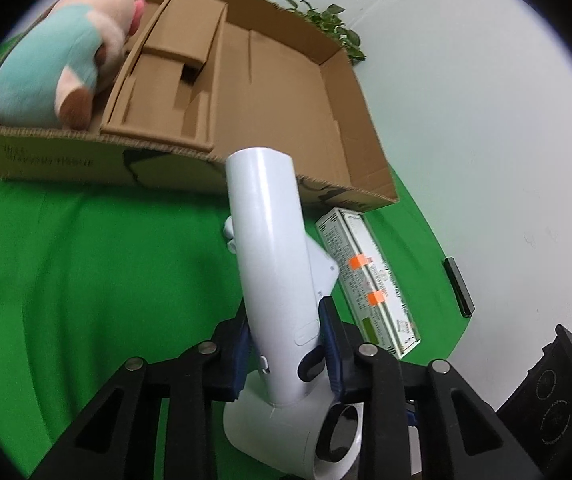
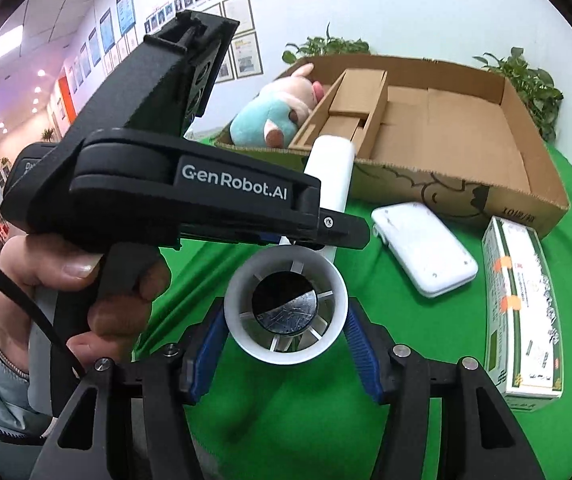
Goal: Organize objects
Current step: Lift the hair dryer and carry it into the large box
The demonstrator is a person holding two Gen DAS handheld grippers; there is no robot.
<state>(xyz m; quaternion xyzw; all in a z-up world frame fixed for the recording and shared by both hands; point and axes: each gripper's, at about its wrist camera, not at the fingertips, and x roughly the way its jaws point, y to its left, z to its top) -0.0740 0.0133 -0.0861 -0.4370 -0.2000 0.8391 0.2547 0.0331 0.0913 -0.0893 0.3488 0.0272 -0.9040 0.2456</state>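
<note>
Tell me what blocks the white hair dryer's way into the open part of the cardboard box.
Only the box's near wall lies between the white hair dryer, clamped in the left gripper, and the bare floor of the cardboard box; the plush pig and cardboard insert sit left.

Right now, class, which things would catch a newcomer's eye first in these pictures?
A white hair dryer fills the foreground, its handle clamped in the left gripper, its round barrel between the right gripper's blue fingers. Behind it on the green cloth, a plush pig lies in the cardboard box.
</note>
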